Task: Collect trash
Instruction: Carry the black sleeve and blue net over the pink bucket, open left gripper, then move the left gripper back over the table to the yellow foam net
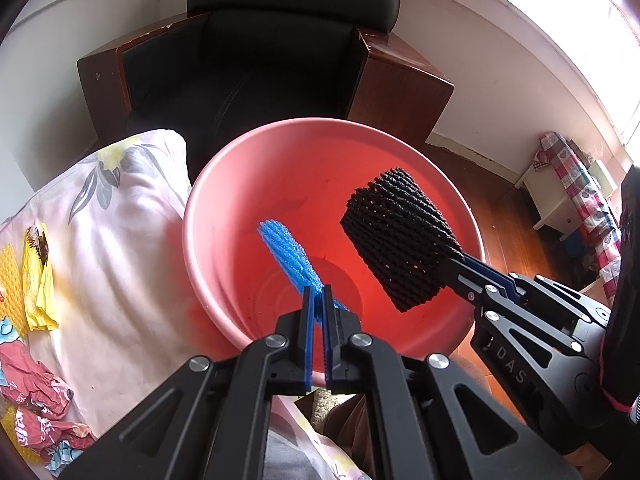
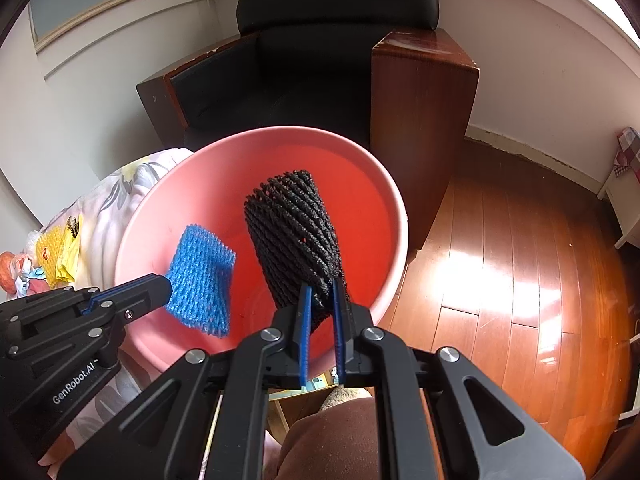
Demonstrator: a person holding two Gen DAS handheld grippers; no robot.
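A pink basin (image 1: 208,200) (image 2: 372,176) stands at the edge of a floral bed sheet. My left gripper (image 1: 318,294) (image 2: 168,284) is shut on a blue foam net (image 1: 286,254) (image 2: 202,280) and holds it over the basin. My right gripper (image 2: 322,288) (image 1: 452,274) is shut on a black foam net (image 2: 294,236) (image 1: 400,240) and holds it over the basin as well, to the right of the blue one. The basin's inside looks empty.
On the floral sheet (image 1: 120,248) to the left lie a yellow wrapper (image 1: 38,280), a yellow foam net (image 1: 10,280) and crumpled red wrappers (image 1: 36,400). A black armchair with wooden sides (image 1: 280,60) stands behind the basin. Wooden floor (image 2: 500,280) lies to the right.
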